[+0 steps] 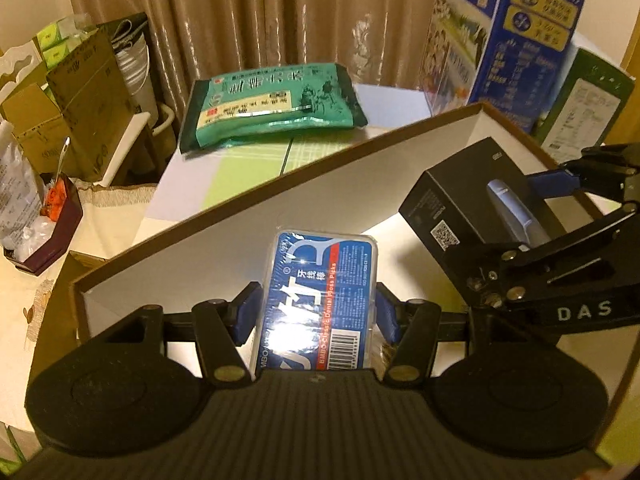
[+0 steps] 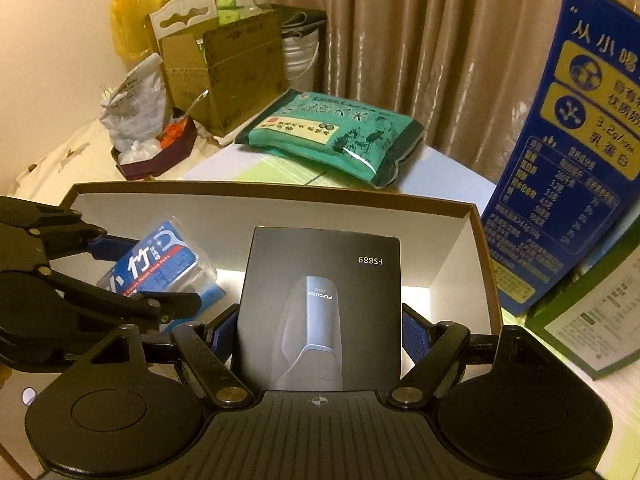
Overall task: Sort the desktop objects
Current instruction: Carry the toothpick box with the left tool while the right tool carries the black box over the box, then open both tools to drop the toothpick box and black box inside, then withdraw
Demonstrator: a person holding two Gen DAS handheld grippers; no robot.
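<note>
A clear floss-pick box with a blue label (image 1: 320,300) sits between the blue pads of my left gripper (image 1: 318,312), which is shut on it above the inside of a brown-rimmed white tray box (image 1: 280,200). The right wrist view shows the floss box (image 2: 160,264) at the left, inside the tray (image 2: 360,208). My right gripper (image 2: 320,332) is shut on a black shaver box (image 2: 320,308) marked FS889, held over the same tray. From the left wrist view the shaver box (image 1: 472,200) hangs at the right in that gripper (image 1: 540,208).
A green tea packet (image 1: 276,106) lies on the desk behind the tray. A tall blue milk carton (image 1: 508,32) and a green-edged box (image 1: 584,108) stand to the right. Cardboard boxes (image 1: 80,92) and a dark bowl of scraps (image 1: 48,224) crowd the left.
</note>
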